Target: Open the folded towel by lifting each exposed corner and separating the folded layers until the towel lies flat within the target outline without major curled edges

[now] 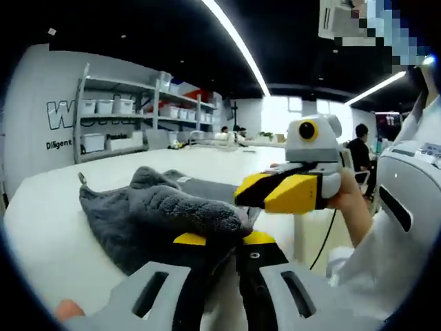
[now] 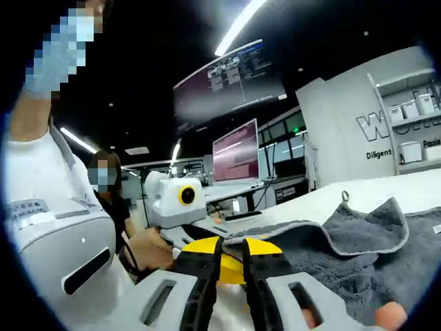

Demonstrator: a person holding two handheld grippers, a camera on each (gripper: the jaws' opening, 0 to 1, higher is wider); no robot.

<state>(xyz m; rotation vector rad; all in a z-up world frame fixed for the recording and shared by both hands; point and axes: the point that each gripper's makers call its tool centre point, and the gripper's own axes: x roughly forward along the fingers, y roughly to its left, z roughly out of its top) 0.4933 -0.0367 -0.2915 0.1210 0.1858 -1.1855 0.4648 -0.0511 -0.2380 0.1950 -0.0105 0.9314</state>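
White tabletop point(image 1: 55, 207) runs under everything I'm working over, and on it the grey towel point(image 1: 151, 221) lies bunched, not flat: thick folds humped up in the left gripper view, one edge with a pale hem curling over in the right gripper view, a small hanging loop standing up at a far corner. I can't make out any target outline from either camera.

My left gripper point(image 1: 222, 241) sits low at the near edge of the towel with its yellow-tipped jaws drawn together on a fold of the pile, so I read it as clamped on the cloth. My right gripper point(image 2: 231, 256) also has its jaws close together with the hemmed edge lying right at the tips; whether it really has fabric pinched I cannot tell, since the tips hide the contact. In the left gripper view that same tool comes in from the right, held in a hand point(image 1: 348, 200), its jaws reaching the top of the bunched fold.

I judge this to be mid-unfolding: both tools are at one fold, layers not yet separated. Next I'd want to draw the two holds apart, lifting the upper layer clear of the lower and carrying it outward, then lay it down slowly so the hem doesn't roll under.
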